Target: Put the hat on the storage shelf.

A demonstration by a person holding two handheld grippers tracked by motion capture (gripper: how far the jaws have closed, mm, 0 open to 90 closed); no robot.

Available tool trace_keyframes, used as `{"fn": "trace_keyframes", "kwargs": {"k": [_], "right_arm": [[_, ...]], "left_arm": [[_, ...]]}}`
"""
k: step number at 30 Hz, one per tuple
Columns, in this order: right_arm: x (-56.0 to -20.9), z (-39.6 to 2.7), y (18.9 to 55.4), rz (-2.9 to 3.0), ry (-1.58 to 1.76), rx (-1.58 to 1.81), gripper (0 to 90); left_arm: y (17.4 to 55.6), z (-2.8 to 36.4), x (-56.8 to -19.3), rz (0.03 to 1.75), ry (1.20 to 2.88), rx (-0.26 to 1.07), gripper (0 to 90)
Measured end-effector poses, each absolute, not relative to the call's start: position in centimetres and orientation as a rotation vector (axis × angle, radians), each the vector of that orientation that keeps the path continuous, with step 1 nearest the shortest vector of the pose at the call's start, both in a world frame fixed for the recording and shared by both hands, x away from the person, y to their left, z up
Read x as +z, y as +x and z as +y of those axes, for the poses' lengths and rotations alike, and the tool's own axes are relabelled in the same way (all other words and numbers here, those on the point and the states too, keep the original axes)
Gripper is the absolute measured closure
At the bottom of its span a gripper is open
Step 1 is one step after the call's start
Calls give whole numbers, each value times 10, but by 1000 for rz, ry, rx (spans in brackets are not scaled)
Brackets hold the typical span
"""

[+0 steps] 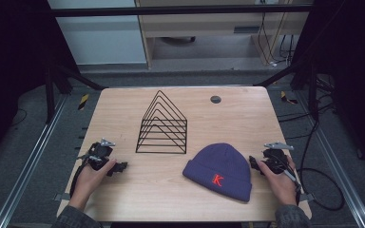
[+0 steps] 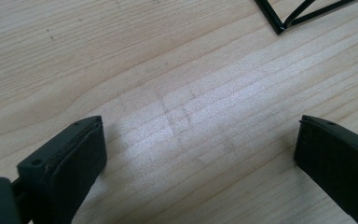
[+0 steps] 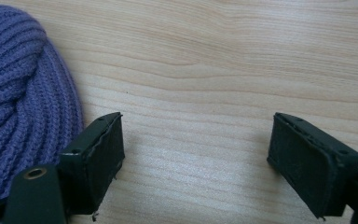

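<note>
A purple knit beanie (image 1: 221,170) with a red letter K lies flat on the wooden table (image 1: 123,194), front right of centre. A black wire rack (image 1: 162,126) of nested triangles stands upright near the table's middle. My left gripper (image 1: 120,167) rests at the left edge, held by a hand, and its jaws stand wide apart over bare wood (image 2: 198,140); a corner of the rack (image 2: 279,25) shows at top right there. My right gripper (image 1: 253,164) sits just right of the beanie, open (image 3: 196,154), with the beanie's ribbed cuff (image 3: 23,102) beside its left jaw.
A small dark round grommet (image 1: 215,99) is set into the far part of the table. Black frame posts and cables surround the table; cables (image 1: 313,185) trail on the floor at right.
</note>
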State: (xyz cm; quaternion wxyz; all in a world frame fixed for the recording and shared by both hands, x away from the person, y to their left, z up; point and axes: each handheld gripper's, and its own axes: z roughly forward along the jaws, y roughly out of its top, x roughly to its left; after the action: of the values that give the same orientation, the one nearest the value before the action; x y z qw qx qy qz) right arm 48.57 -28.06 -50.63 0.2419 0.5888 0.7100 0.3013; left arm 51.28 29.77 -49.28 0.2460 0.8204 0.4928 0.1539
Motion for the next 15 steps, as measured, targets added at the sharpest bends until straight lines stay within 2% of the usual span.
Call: {"fn": "trace_keyframes", "kwargs": {"k": [9, 15], "right_arm": [[-504, -280, 486, 1975, 1618, 809, 153], [-494, -274, 483, 1980, 1613, 838, 190]], "left_arm": [[512, 297, -493, 1345, 2246, 415, 0], [511, 297, -493, 1341, 2246, 426, 0]]}}
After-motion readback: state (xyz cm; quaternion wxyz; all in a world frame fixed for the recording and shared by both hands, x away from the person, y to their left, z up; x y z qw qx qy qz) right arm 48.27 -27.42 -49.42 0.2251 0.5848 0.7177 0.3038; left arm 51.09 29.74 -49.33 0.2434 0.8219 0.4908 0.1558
